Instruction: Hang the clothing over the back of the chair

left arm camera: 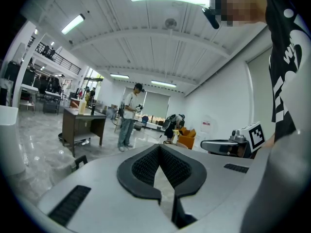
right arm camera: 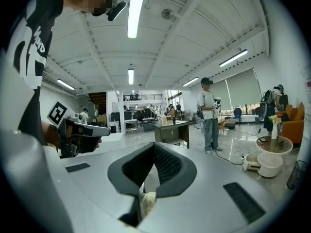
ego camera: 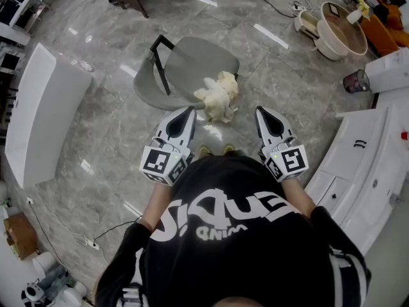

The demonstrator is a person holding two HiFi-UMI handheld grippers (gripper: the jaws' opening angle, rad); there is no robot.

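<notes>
Clothing (ego camera: 217, 95) below, apart from fingers (ego camera: 184, 119)

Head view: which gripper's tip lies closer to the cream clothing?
The left gripper: its tip almost meets the clothing in the picture, while bare floor separates the right gripper from it.

Clothing (ego camera: 217, 96) too crumpled to identify, shoes (ego camera: 204, 151) mostly hidden beneath torso (ego camera: 243, 235), counter (ego camera: 358, 165) cropped

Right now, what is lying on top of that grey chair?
A crumpled cream garment lies at the grey chair's near edge, spilling toward the floor. Whatever part of the chair sits beneath it is covered.
</notes>
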